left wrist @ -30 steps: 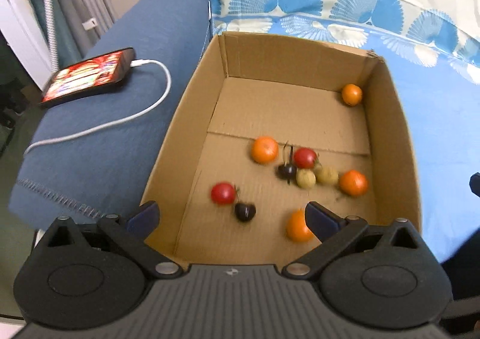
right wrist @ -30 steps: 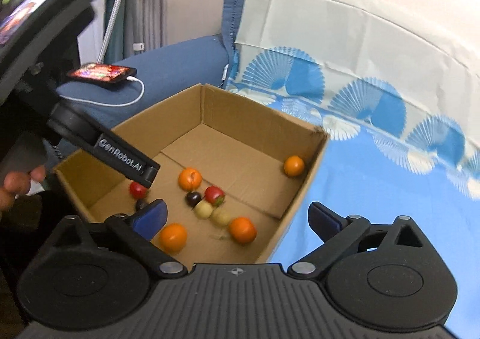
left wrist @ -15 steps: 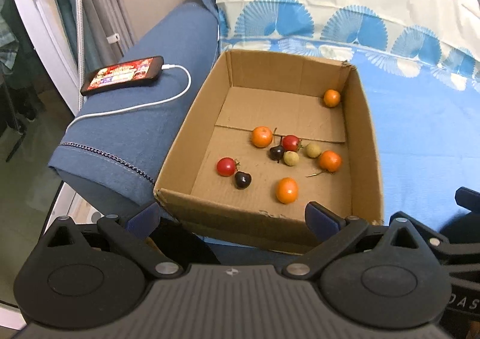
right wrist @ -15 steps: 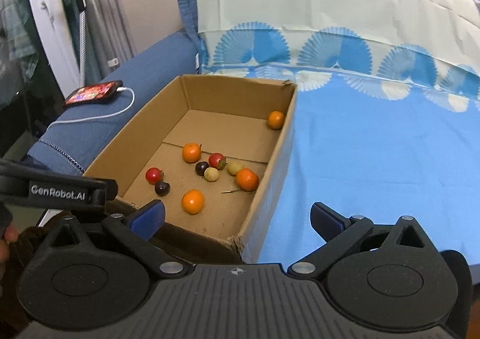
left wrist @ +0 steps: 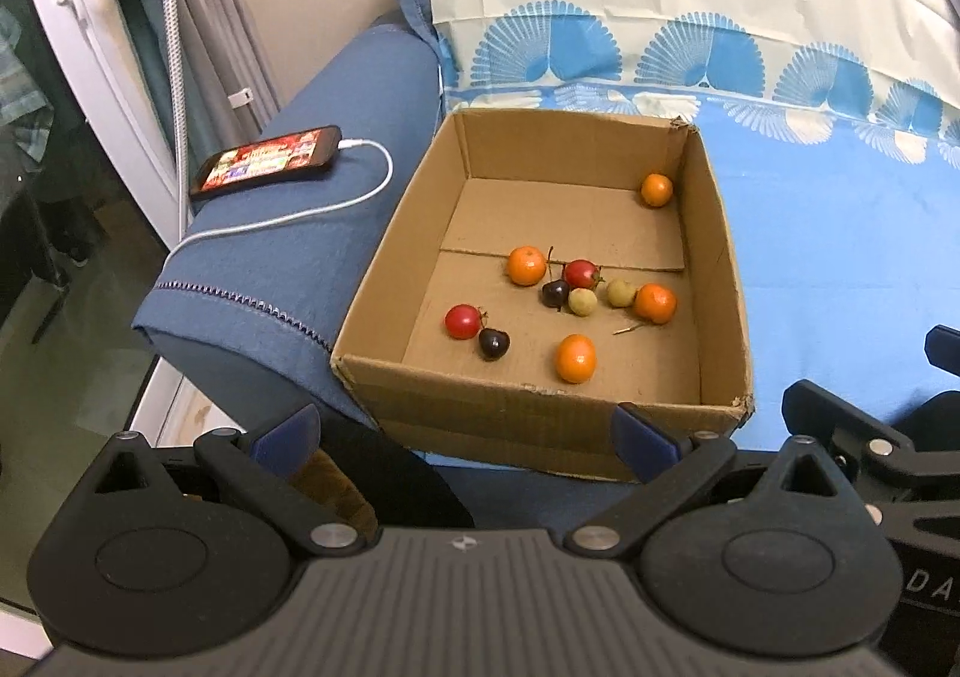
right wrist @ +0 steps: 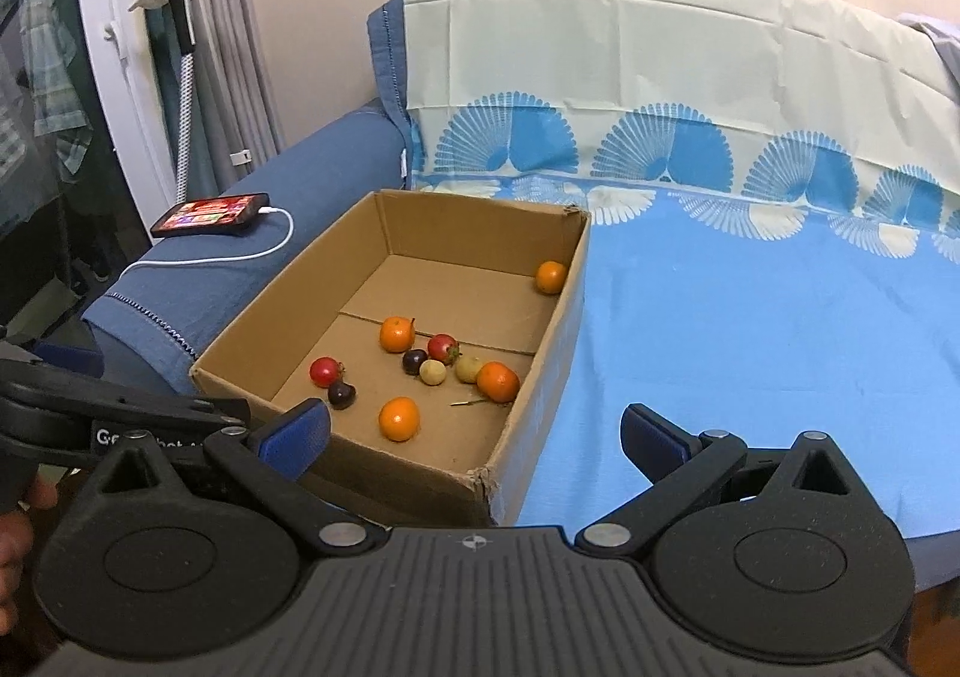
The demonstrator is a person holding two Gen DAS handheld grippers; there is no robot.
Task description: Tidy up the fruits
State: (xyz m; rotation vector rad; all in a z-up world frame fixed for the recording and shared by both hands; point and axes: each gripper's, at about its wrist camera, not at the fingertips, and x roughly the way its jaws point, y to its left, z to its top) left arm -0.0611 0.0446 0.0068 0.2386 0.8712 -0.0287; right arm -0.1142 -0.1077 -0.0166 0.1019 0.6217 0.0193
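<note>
I hold both hand-held grippers, left (left wrist: 465, 431) and right (right wrist: 474, 431), wide open and empty, just short of the cardboard box (left wrist: 528, 425) of fruits (left wrist: 575, 358).

We see the right gripper (left wrist: 870, 437) cut off by the left wrist view's right edge. The left gripper (right wrist: 90, 419) is clipped at the other view's left edge, its printed label (right wrist: 144, 439) partly hidden. The phone (left wrist: 267, 159) screen is illegible.
</note>
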